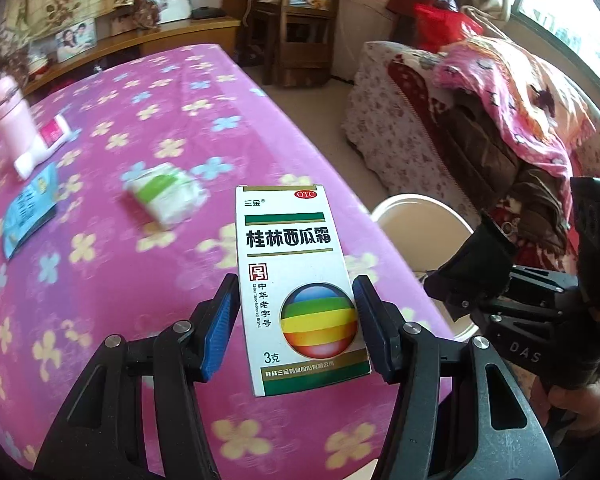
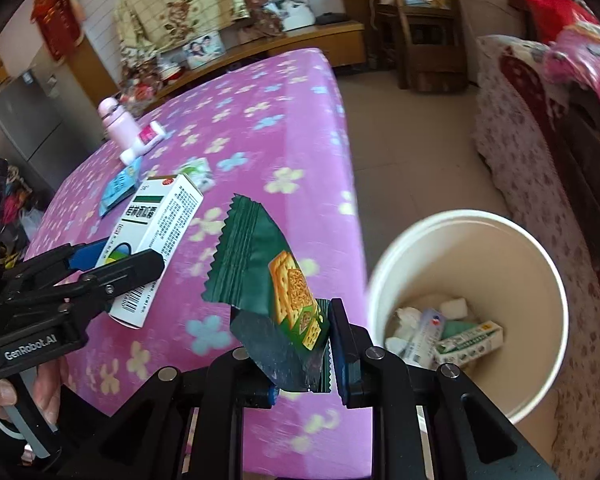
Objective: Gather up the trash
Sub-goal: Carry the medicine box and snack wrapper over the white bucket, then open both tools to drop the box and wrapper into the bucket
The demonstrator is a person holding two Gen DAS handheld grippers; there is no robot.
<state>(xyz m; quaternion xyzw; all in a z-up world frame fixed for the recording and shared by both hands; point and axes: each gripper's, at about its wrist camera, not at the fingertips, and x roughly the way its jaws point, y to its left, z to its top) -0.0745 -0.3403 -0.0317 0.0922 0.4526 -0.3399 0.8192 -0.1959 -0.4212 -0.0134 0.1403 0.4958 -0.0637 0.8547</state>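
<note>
Medicine box (image 1: 300,288) sits clamped in my left hand-held gripper (image 1: 296,320), above the surface's (image 1: 120,280) near edge. My right hand-held gripper (image 2: 300,356) pinches a green cracker wrapper (image 2: 268,264) beside the bin (image 2: 540,360), where other trash lies.

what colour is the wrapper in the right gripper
Dark green, with crackers printed on it; the wrapper shows best in the right wrist view.

Bin (image 2: 540,264) on floor, right of table (image 2: 260,120).

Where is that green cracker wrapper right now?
The green cracker wrapper is pinched in the right gripper, held above the pink flowered tablecloth, left of the white bin.
</note>
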